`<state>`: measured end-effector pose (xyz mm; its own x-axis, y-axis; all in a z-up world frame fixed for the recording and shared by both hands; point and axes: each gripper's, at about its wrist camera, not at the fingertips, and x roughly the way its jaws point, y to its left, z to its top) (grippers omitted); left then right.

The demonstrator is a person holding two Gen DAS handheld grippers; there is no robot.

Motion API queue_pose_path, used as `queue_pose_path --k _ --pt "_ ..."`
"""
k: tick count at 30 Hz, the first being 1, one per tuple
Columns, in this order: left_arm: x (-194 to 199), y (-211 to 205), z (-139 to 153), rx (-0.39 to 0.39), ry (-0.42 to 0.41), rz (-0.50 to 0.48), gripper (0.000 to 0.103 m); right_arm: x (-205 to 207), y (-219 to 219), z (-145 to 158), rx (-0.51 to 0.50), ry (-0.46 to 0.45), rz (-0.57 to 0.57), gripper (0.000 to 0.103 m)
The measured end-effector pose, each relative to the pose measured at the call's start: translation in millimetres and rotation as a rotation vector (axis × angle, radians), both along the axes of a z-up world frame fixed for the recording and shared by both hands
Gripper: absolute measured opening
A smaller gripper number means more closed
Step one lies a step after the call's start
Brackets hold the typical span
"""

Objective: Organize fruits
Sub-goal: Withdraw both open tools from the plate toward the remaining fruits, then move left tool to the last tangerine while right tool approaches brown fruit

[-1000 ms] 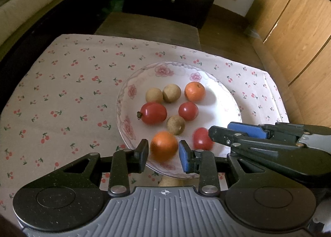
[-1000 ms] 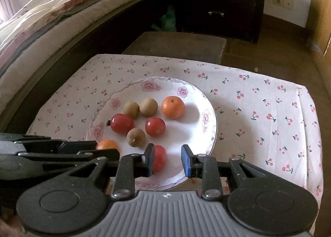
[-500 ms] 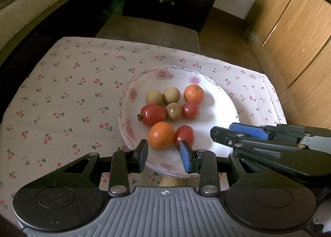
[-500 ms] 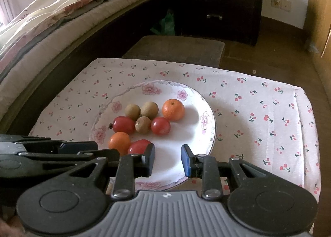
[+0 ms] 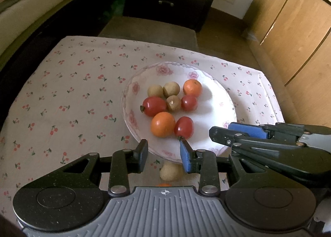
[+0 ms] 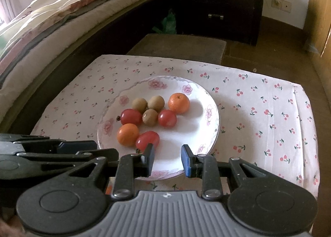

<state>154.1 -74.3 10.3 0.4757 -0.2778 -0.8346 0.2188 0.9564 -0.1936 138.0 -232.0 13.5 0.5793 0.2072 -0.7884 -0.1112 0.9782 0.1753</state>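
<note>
While both tools hang over the near rim, I list as follows. Plate (image 5: 225, 100), frame centre: two oranges, three red tomatoes, three brown fruits, clustered. Left gripper (image 5: 164, 153): jaws slightly parted, nothing between them. Right gripper (image 6: 167, 157): jaws nearly closed, empty. Off the plate, low centre of the left view: one brown fruit (image 5: 169, 172) on the cloth (image 5: 62, 92), with a sliver of something orange just below it. Step, by my judgement: between picks. Next move calls for widening my left jaws and lowering onto that stray fruit.
</note>
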Motion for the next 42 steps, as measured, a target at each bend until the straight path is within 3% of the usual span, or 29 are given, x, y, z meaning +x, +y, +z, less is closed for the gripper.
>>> queue_pose_path --k 8,14,26,42 --pt "-18 5 -4 -0.001 0.022 -0.01 0.042 -19 7 -4 -0.002 0.029 -0.003 0.03" --pt "-31 9 -8 -0.01 0.042 -0.025 0.048 -30 3 -6 0.002 0.057 -0.01 0.031" --pt "-33 -7 -31 0.048 0.077 -0.057 0.051 -33 -9 -11 0.042 0.092 -0.041 0.031" --pt "-37 14 -34 0.06 0.086 -0.026 0.042 -31 4 -17 0.071 0.126 -0.027 0.033"
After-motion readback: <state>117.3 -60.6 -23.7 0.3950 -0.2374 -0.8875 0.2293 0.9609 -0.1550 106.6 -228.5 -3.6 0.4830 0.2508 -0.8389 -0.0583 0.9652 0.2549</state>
